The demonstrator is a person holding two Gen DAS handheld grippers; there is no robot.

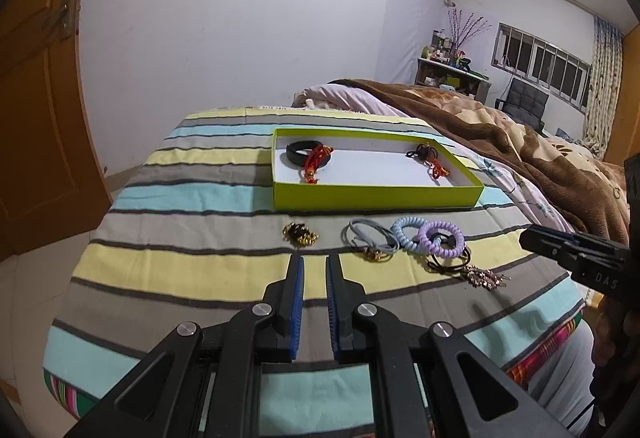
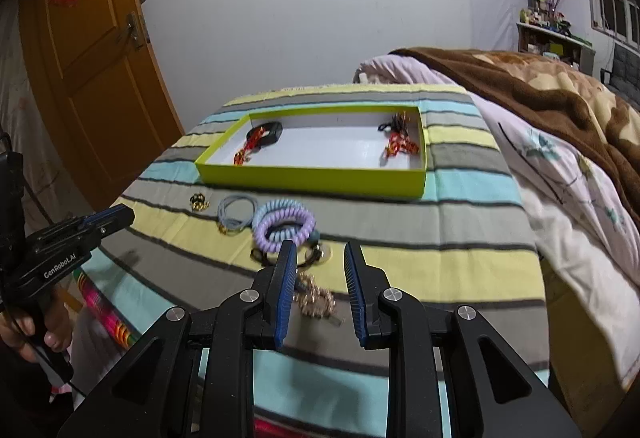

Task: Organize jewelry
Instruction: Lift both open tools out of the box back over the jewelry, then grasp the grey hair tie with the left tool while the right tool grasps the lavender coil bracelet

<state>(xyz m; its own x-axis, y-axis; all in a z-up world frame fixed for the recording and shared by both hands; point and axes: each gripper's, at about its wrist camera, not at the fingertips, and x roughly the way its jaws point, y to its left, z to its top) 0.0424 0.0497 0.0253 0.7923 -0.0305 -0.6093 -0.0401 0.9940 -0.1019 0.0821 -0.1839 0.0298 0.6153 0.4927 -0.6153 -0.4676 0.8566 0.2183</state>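
Striped blanket (image 1: 192, 270), yellow, grey and pale blue: lying over the bed end and bearing every item listed.

Green tray (image 1: 376, 195), shallow, white floor: sitting toward the far side of the blanket. Inside, at its left end, a black bangle (image 1: 298, 152) is lying with a red tassel cord (image 1: 316, 162) draped across it; at its right end a dark beaded piece with red cord (image 1: 430, 158) is resting against the wall.

Loose items, lying in a row on the blanket just in front of the tray, left to right:
- gold chain piece (image 1: 300, 233), lying apart from the others;
- grey hair ties (image 1: 370, 238) with a gold charm;
- pale blue spiral hair tie (image 1: 406, 234), overlapping the next;
- lilac spiral hair tie (image 1: 442, 238);
- black elastic (image 1: 444, 264), touching the lilac one;
- rose-gold beaded clip (image 2: 316, 300), nearest the bed edge.

Left gripper (image 1: 315, 264): hovering over the blanket near the gold chain piece, jaws standing narrowly apart, gripping nothing.

Right gripper (image 2: 320, 252): hovering above the rose-gold beaded clip, jaws standing wider, nothing between the pads.

Person's hand (image 2: 36, 334): gripping the left tool's handle.
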